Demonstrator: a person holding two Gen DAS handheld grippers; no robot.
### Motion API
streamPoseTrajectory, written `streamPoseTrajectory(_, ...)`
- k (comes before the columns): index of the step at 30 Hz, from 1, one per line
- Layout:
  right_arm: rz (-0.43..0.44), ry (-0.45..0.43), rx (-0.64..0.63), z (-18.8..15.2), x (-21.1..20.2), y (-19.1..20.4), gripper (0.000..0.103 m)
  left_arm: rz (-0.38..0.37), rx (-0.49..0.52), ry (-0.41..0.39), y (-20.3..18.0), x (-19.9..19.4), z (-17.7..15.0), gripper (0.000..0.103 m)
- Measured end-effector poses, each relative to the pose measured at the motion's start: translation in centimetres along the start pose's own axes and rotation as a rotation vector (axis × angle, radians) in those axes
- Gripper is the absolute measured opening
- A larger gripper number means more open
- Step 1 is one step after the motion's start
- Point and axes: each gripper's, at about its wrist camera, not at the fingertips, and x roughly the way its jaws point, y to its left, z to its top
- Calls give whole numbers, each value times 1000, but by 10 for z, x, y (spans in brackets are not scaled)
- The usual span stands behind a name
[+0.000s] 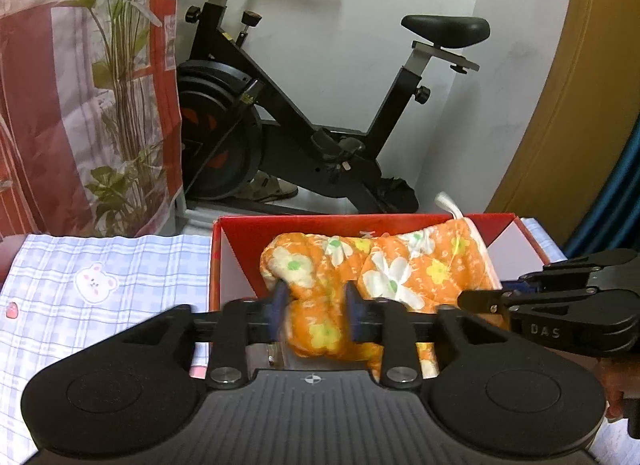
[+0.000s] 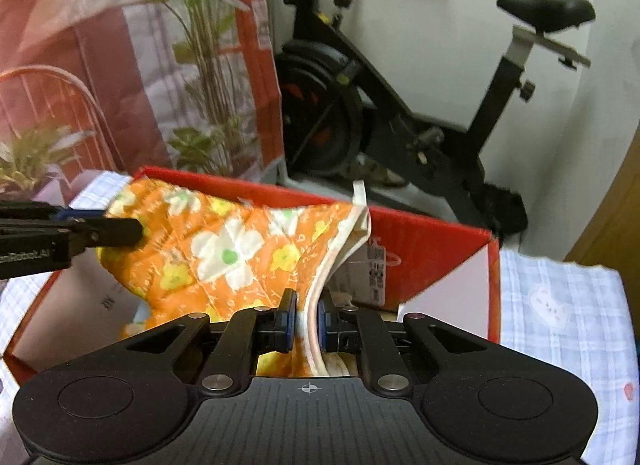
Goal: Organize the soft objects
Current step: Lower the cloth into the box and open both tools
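An orange oven mitt (image 1: 384, 269) with white and yellow flowers hangs over an open red box (image 1: 280, 225). My left gripper (image 1: 314, 315) is shut on the mitt's closed end, with padded cloth bunched between the blue pads. My right gripper (image 2: 308, 319) is shut on the mitt's white-trimmed cuff (image 2: 320, 305). The mitt (image 2: 224, 249) is stretched between both grippers above the red box (image 2: 424, 249). Each gripper shows in the other's view, the right one (image 1: 472, 299) and the left one (image 2: 132, 231). The mitt's white loop (image 2: 360, 193) sticks up.
The box stands on a blue-checked cloth (image 1: 100, 277) with a bear print. Behind stands a black exercise bike (image 1: 320, 125), a plant (image 1: 120, 105) in front of a red and white sheet, and a brown panel (image 1: 580, 105) at the right.
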Motion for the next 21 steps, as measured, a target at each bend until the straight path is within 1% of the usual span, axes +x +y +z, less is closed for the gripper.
streamPoseTrajectory(1, -1, 23, 4, 0, 4, 1, 10, -1, 9, -4, -1, -2, 0, 45)
streamPoseTrajectory(6, 27, 114, 18, -5, 12, 5, 10, -4, 32, -11, -4, -9, -1, 45)
streamPoseTrajectory(9, 21, 161, 33, -10, 15, 4, 13, -5, 35, -9, -5, -12, -2, 48)
streamPoseTrajectory(11, -4, 142, 39, -12, 12, 4, 21, -3, 41, -11, -6, -16, -4, 54)
streamPoseTrajectory(12, -23, 133, 39, -13, 9, 3, 26, 0, 43, -13, -7, -18, -5, 55)
streamPoseTrajectory(14, -52, 99, 31, -13, 1, 1, 32, 2, 42, -16, -7, -22, -6, 59)
streamPoseTrajectory(16, -72, 77, 24, -13, -7, 1, 46, 3, 37, -15, -6, -29, -8, 62)
streamPoseTrajectory(17, -89, 65, 18, -13, -12, 2, 49, 5, 38, -16, -7, -32, -9, 65)
streamPoseTrajectory(18, -99, 54, 11, -13, -16, 1, 55, 9, 43, -18, -8, -36, -11, 68)
streamPoseTrajectory(19, -103, 42, 4, -14, -22, 0, 61, 14, 48, -20, -9, -40, -12, 72)
streamPoseTrajectory(20, -106, 31, -1, -15, -28, 1, 63, 17, 52, -22, -10, -44, -13, 77)
streamPoseTrajectory(21, -108, 20, -1, -16, -34, 1, 70, 19, 53, -25, -11, -49, -14, 80)
